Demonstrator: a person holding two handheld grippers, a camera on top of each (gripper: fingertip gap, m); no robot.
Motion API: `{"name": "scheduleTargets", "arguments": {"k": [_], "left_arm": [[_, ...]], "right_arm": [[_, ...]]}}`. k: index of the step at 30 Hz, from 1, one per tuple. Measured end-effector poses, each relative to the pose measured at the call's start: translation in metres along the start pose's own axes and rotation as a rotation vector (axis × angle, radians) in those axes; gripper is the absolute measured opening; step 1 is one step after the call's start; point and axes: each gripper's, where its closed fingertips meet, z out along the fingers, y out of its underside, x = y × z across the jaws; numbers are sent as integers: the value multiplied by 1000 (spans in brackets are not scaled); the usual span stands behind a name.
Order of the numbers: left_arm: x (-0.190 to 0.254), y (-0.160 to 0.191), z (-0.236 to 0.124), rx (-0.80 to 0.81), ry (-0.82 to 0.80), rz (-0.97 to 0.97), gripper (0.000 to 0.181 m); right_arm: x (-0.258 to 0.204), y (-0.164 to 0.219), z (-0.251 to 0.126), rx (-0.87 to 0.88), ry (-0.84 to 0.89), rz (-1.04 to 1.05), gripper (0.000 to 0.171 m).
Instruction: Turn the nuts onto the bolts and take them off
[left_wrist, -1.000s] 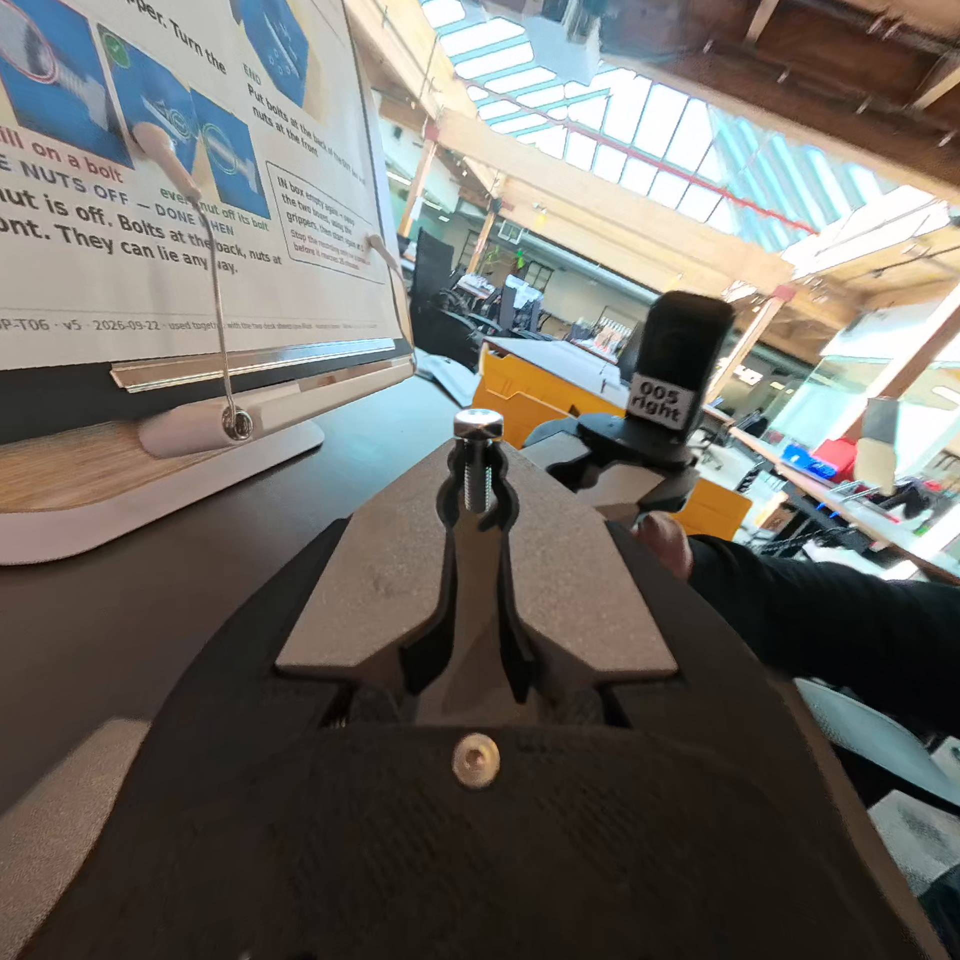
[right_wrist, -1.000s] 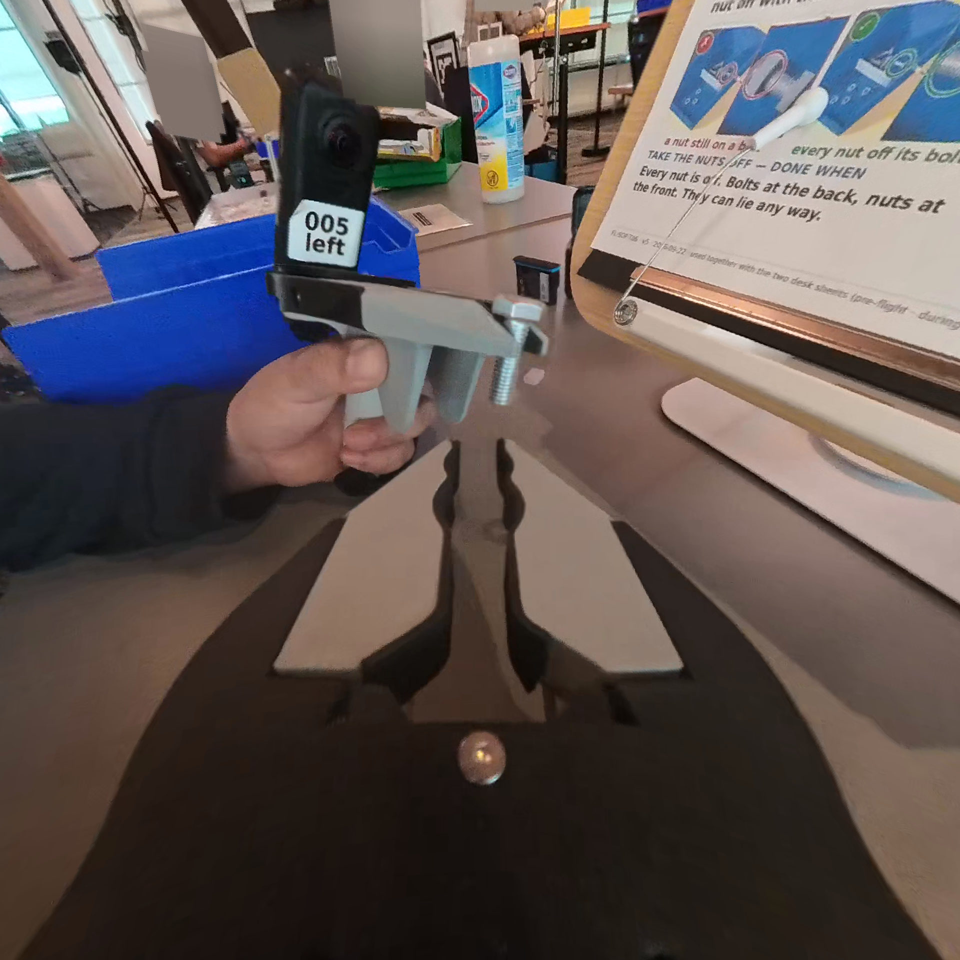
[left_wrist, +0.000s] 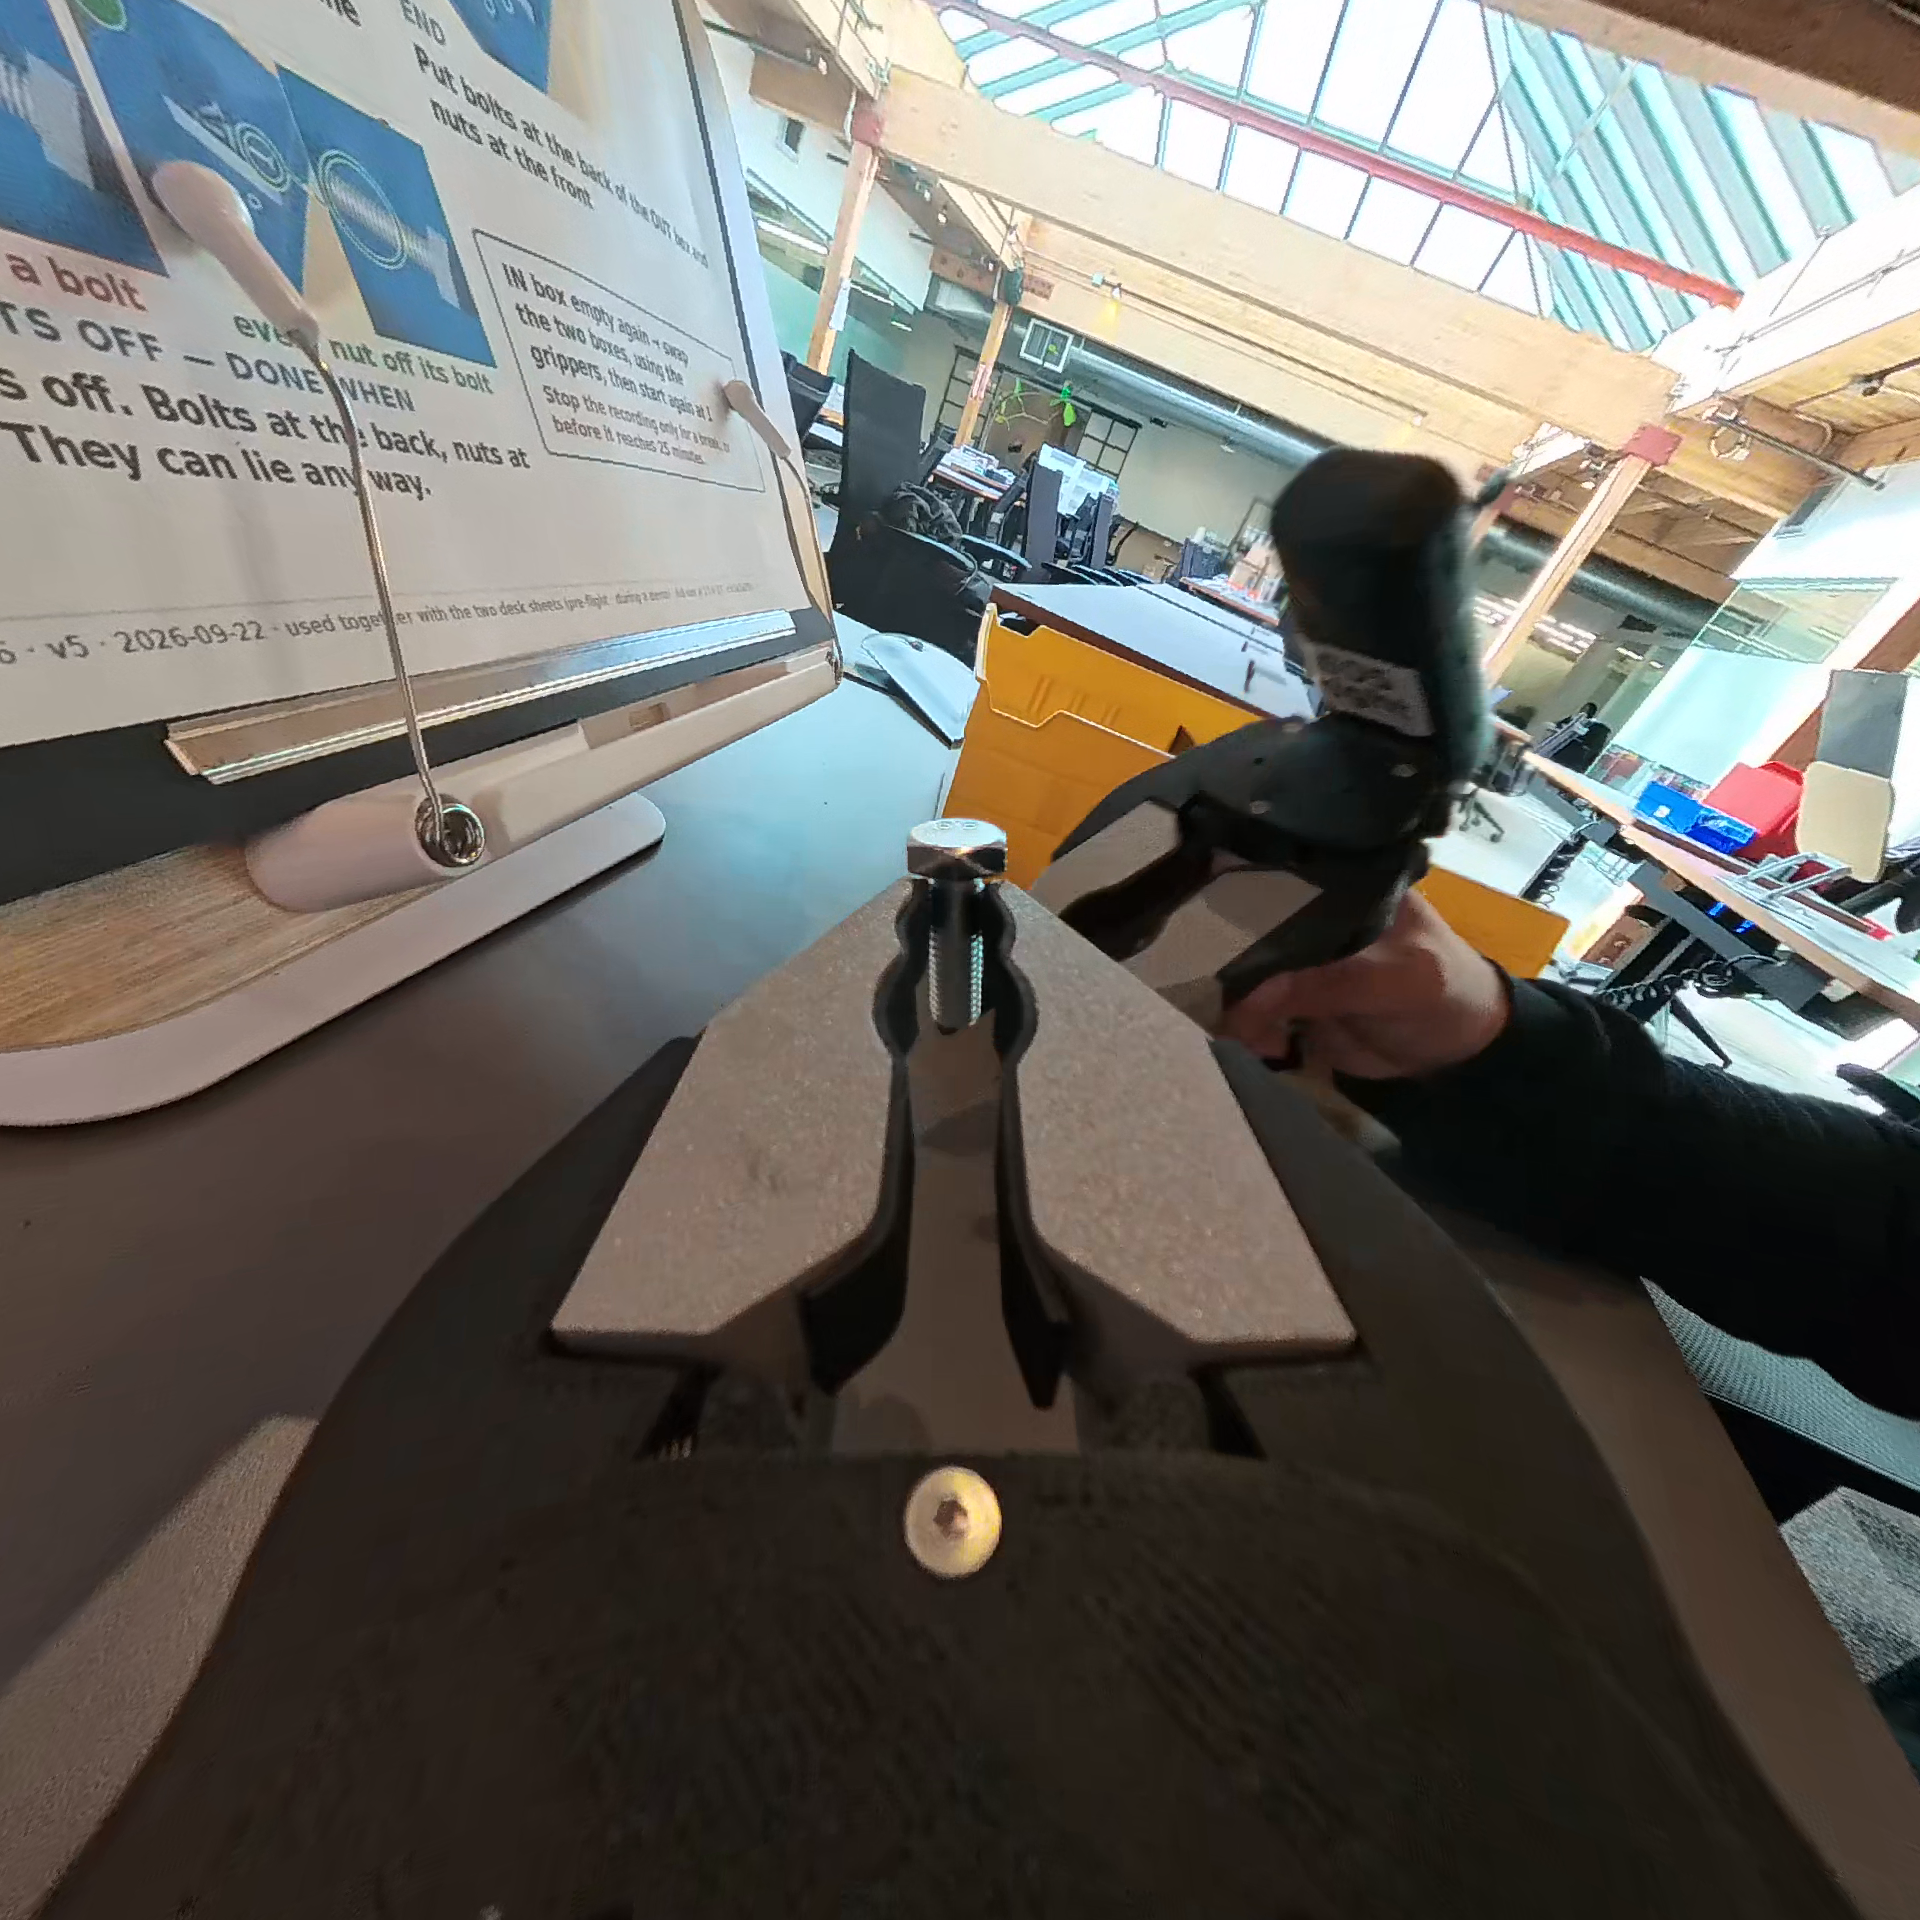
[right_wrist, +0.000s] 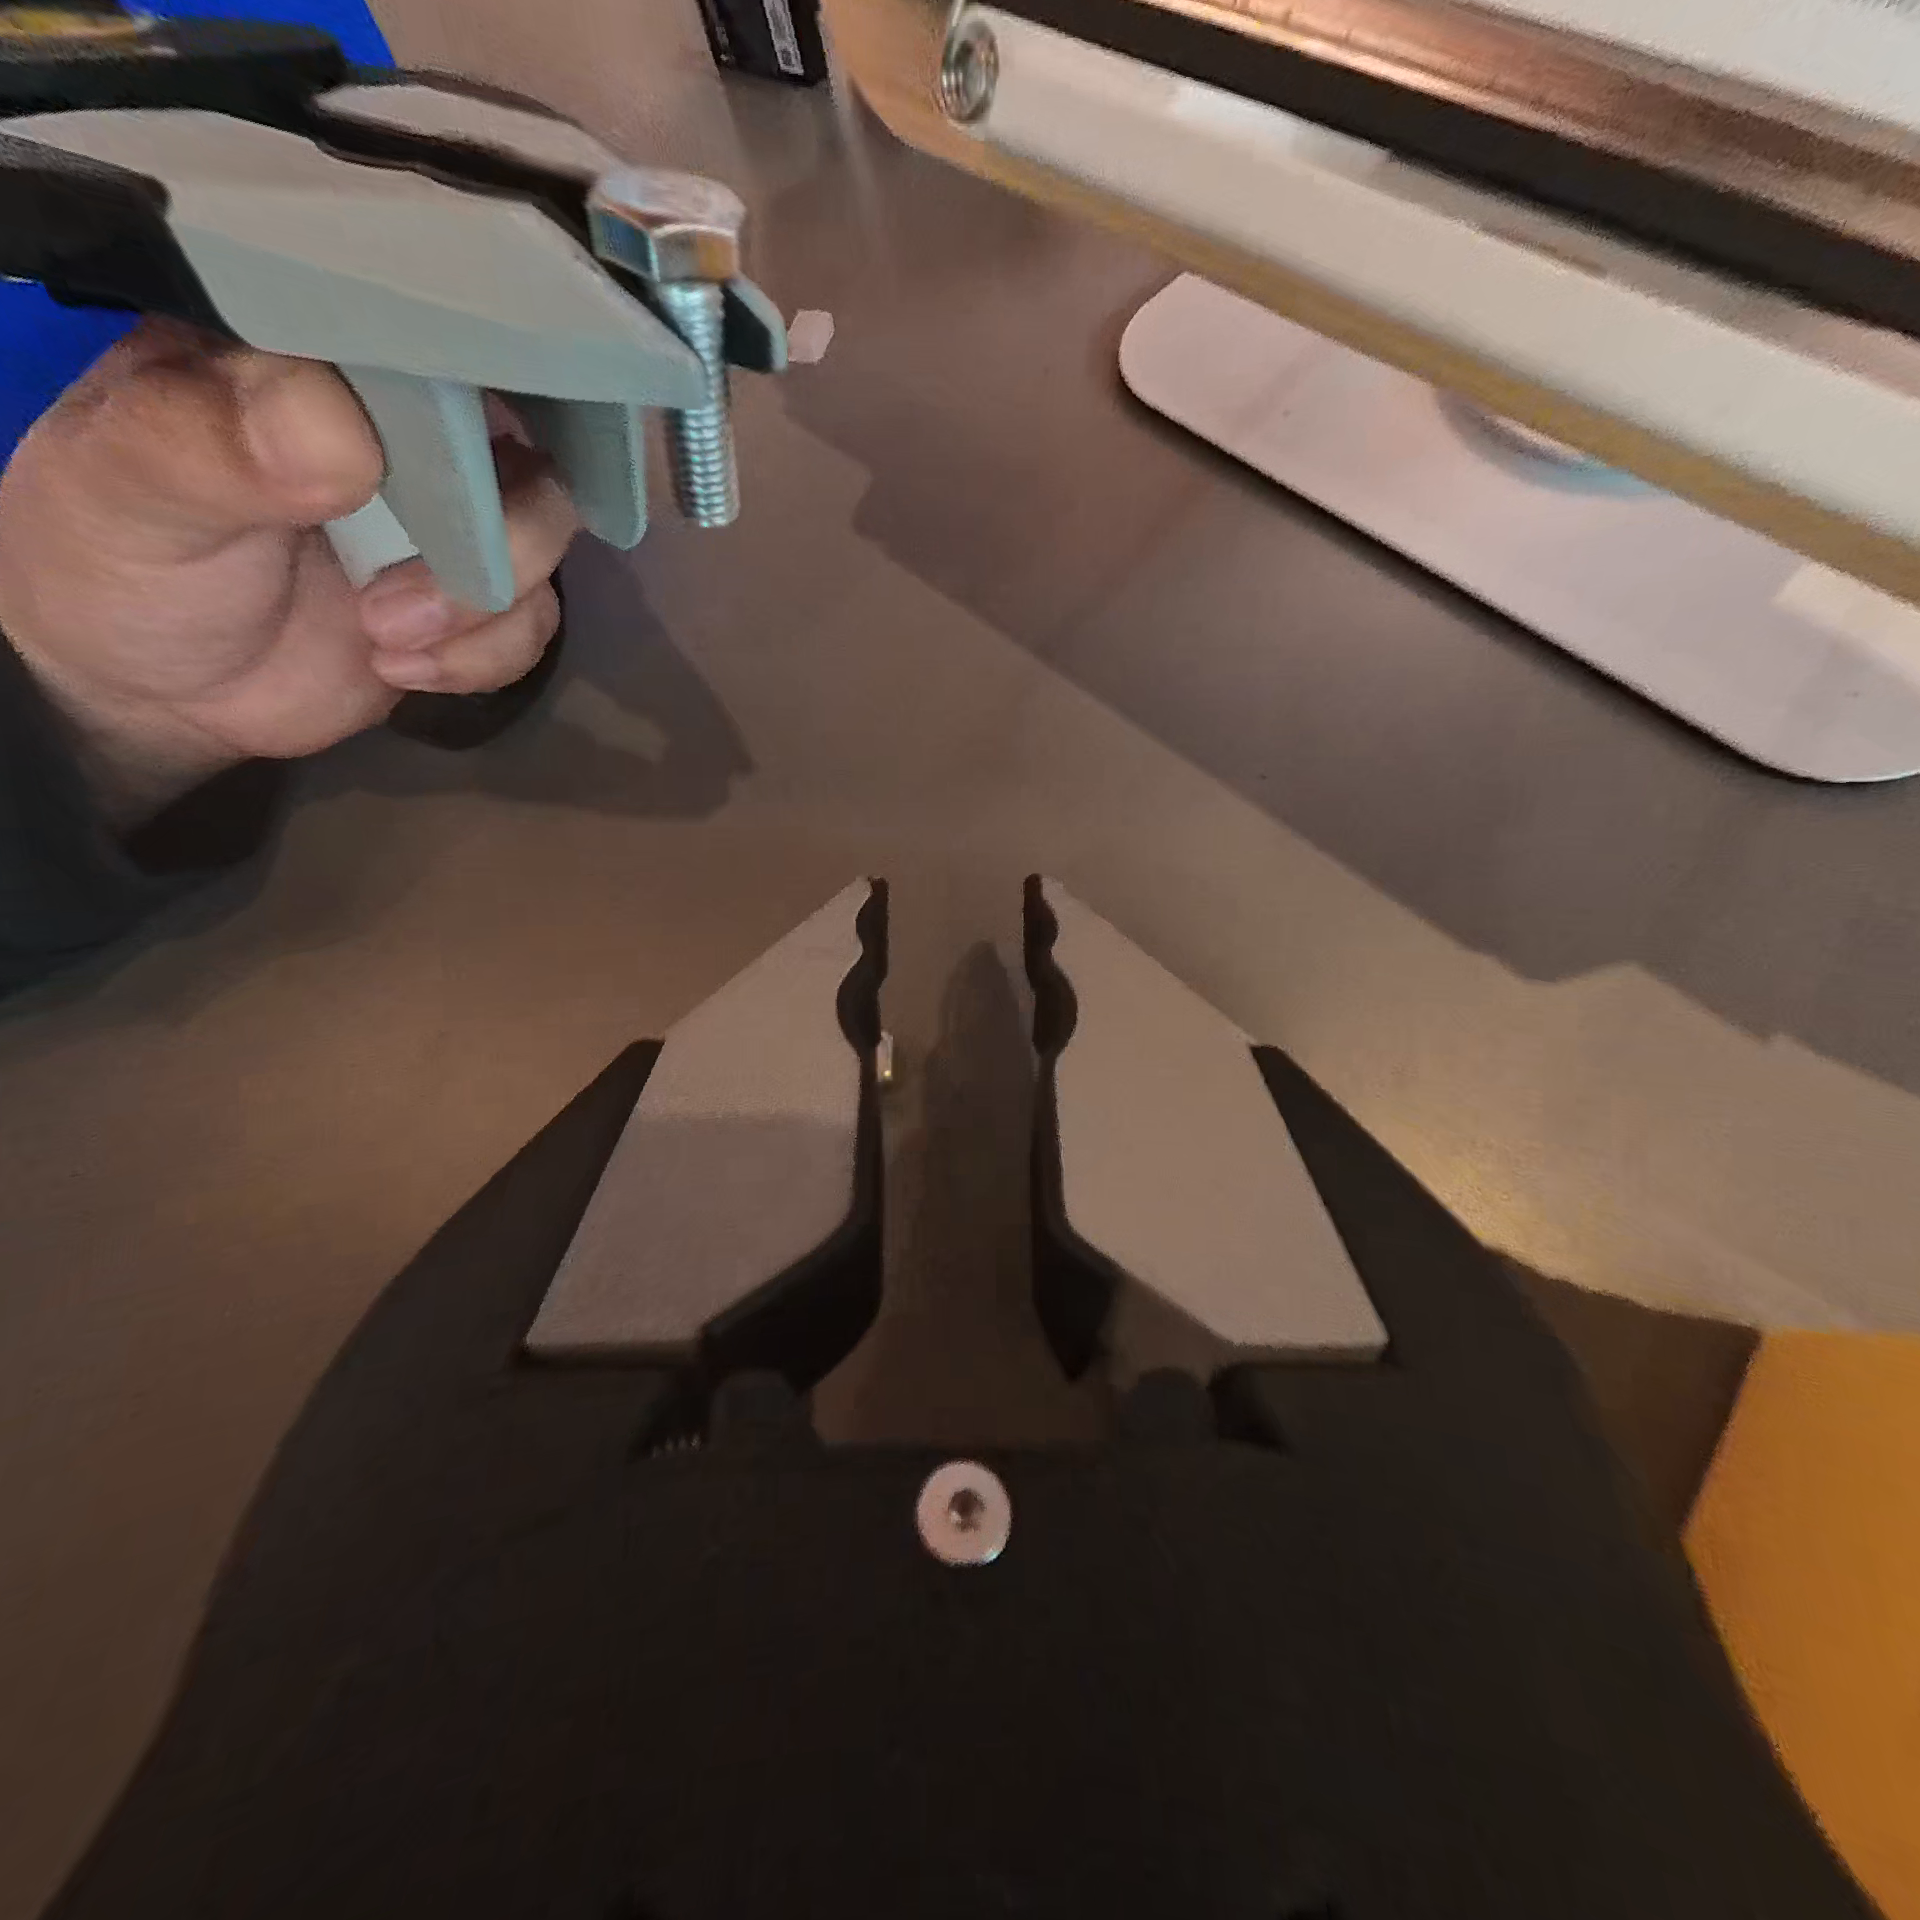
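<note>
A dark table (left_wrist: 260, 1226) fills the lower ground of both views, grey-brown under the right wrist camera. On it, at the back, stands a document stand (left_wrist: 343, 966) with a pale base and wooden ledge, holding a printed sheet (left_wrist: 436, 436) pinned by two wire page-holders. To the right of the table sits a yellow bin (left_wrist: 1049, 748); a blue bin (right_wrist: 42, 343) shows at the left edge of the right wrist view.

The left gripper (left_wrist: 956, 935) is held above the table in a hand (right_wrist: 197, 582) in a dark sleeve. Its jaws are nearly closed and clamp a bolt (right_wrist: 696, 343) by the shank just under the head — the hex head sits above the fingers, the threaded end hangs below them, upright and clear of the table.

The right gripper (right_wrist: 956, 894) is lower and nearer the table, tilted down toward it. Its jaws stand slightly apart with only table seen between the tips. A small silvery piece (right_wrist: 886, 1058) shows at the inner edge of its left finger — whether it is a nut, or held at all, I cannot tell.
</note>
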Motion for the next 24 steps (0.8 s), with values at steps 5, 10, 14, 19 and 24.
{"name": "scheduleTargets", "arguments": {"k": [5, 10, 14, 19, 24], "left_arm": [[2, 3, 2, -20, 1, 23, 7], [6, 6, 5, -41, 1, 49, 7], [6, 5, 3, -31, 4, 38, 7], [3, 3, 2, -19, 5, 13, 7], [3, 4, 3, -24, 4, 11, 7]], "right_arm": [[-24, 9, -18, 4, -41, 3, 26], [-14, 40, 4, -114, 62, -89, 20], [-17, 34, 10, -95, 23, -84, 27], [-11, 30, 14, -96, 36, -87, 17], [-10, 29, 15, -103, 82, -134, 12]]}}
